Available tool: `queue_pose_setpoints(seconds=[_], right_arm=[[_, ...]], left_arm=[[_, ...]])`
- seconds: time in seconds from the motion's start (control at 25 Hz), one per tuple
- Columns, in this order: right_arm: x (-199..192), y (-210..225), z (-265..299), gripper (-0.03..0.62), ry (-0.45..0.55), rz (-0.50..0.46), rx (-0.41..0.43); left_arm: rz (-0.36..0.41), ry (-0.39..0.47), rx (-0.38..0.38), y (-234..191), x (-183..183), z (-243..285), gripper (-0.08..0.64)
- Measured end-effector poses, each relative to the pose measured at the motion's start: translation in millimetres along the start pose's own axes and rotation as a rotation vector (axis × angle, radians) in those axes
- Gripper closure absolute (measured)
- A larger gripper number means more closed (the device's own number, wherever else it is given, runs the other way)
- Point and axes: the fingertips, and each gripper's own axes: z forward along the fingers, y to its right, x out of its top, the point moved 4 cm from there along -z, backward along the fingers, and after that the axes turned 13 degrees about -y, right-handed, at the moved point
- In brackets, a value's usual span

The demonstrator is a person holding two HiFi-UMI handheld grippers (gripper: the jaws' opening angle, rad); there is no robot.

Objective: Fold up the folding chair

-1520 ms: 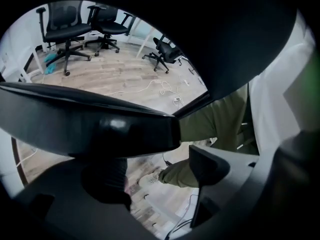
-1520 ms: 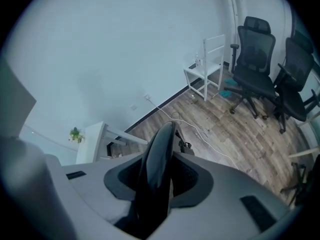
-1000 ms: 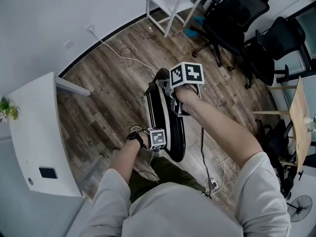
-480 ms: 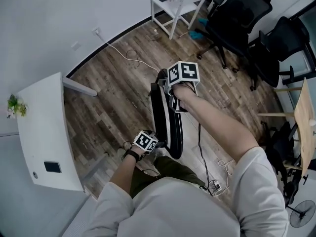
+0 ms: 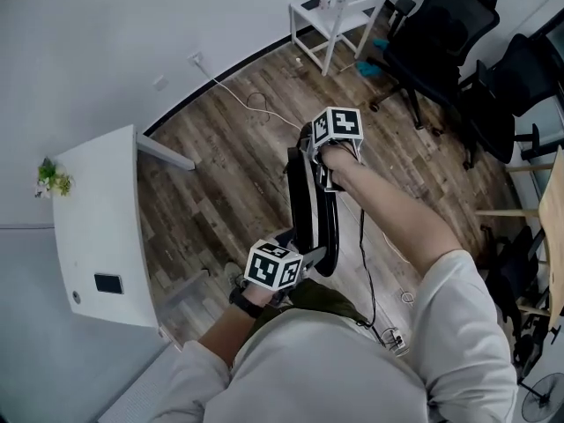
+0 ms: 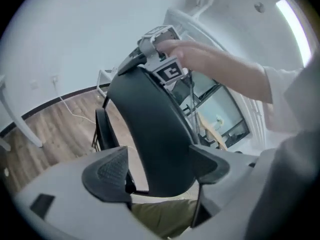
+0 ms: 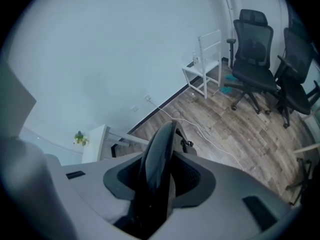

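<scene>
Two things have just changed for us. The left gripper (image 6: 159, 166) has climbed from low by the near end of the black, glossy plastic folding chair (image 5: 306, 203) to well up beside it, and its marker cube has rolled round to face the head view. The chair itself reads a touch slimmer than a second ago, its panels drawn closer together. It stands upright on the brown wood-plank floor (image 5: 225, 161) right in front of us, well apart from the white table (image 5: 97, 227) on one side and the black office chairs (image 5: 441, 33) on the other. Up top the right gripper (image 7: 159, 176) has not budged: its pads are pinched on the thin upper edge of the chair, and we see that dark edge running straight up between them. The left gripper's tongs are spread wide, with the rounded near end of the broad black seat panel (image 6: 150, 124) framed in the gap, and we make out no squeeze on it. Our read is that the lift has swung the seat up toward the back, so the fold looks nearly done. What remains is pressing the panels flat together. For now the right-hand pinch alone seems to keep the chair upright, so a slip there could tip it.
</scene>
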Motion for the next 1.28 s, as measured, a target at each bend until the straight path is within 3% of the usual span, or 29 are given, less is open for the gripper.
queue_pose_setpoints(seconds=[0.16,0.32,0.6,0.76,1.0,1.28], right_arm=[[-1,8,-2,0.446,-0.006,0.005,0.002],[0,9,-3,0.443,-0.003,0.006,0.001],[2,10,-5,0.445,-0.006,-0.001,-0.008],[2,-3,-1,0.452,-0.002,-0.015,-0.043],[2,-27,11,0.472,0.000,-0.038,-0.103],[-2,-87,37,0.483,-0.023,-0.075,-0.202]], left_arm=[[0.005,0.026,-0.115,20,8,-15,0.175],[0.037,0.007,-0.116,46,18,-3,0.159],[0.116,-0.146,0.222,49,13,55,0.148],[0.173,-0.200,0.325,39,14,72,0.144],[0.178,-0.227,0.345,24,6,53,0.185],[0.159,-0.215,0.344,-12,-20,4,0.221]])
